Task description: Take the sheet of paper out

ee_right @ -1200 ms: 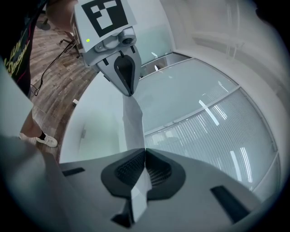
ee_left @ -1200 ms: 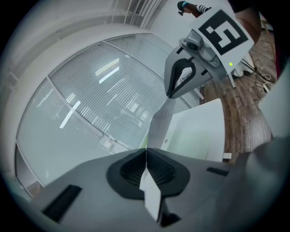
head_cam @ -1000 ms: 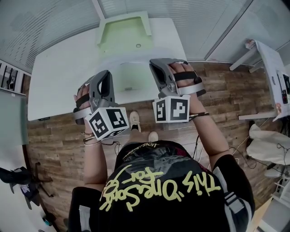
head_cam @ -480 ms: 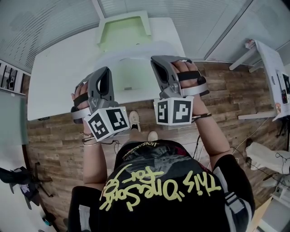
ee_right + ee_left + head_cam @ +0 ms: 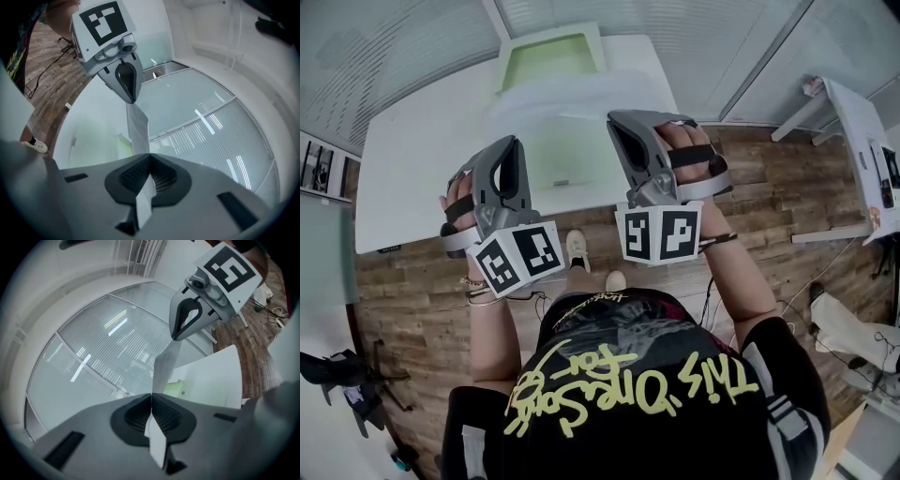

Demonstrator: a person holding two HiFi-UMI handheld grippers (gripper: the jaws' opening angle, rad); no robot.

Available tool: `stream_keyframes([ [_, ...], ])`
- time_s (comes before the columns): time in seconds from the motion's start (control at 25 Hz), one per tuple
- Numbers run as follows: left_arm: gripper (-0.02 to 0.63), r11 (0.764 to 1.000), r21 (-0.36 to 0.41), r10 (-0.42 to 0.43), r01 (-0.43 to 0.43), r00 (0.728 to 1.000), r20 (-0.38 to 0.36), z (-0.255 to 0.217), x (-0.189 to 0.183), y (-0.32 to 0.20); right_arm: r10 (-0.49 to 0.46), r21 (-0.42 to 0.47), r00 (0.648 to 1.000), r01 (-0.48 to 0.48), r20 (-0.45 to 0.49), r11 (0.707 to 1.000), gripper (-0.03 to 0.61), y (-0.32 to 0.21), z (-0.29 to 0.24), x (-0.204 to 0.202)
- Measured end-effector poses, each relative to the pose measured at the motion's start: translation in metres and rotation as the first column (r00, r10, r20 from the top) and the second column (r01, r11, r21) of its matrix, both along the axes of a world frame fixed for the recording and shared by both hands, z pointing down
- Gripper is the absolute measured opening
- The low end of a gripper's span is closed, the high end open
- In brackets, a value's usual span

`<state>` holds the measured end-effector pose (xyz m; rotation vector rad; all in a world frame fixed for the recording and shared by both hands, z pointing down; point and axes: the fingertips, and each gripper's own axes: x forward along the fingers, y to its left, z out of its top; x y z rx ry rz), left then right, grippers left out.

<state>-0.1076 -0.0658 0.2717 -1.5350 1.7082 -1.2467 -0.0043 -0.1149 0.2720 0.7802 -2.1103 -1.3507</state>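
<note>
A white sheet of paper (image 5: 567,131) hangs stretched between my two grippers above the white table (image 5: 412,159). My left gripper (image 5: 508,148) is shut on the sheet's left edge, and the paper (image 5: 164,364) runs edge-on from its closed jaws up to the right gripper (image 5: 175,337). My right gripper (image 5: 621,127) is shut on the sheet's right edge; there the paper (image 5: 138,129) leads across to the left gripper (image 5: 131,100). A pale green tray (image 5: 546,54) lies on the table beyond the sheet, its near part hidden by the paper.
The table's near edge runs just under my hands, with wooden floor (image 5: 769,187) to the right and below. A second white desk (image 5: 853,122) with small items stands at the far right. Glass walls with blinds lie behind the table.
Both grippers have risen a little with the sheet held between them. The paper now covers more of the green tray's near side.
</note>
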Motion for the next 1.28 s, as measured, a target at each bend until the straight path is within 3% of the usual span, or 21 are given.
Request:
stream_keyframes([
  [1.28,0.008,1.0,-0.002,-0.004,0.004,1.0,-0.017,0.0025,-0.0073,-0.0002,-0.007,0.006,1.0,0.007,-0.01,1.0,0.006,-0.002,-0.0009,-0.0089],
])
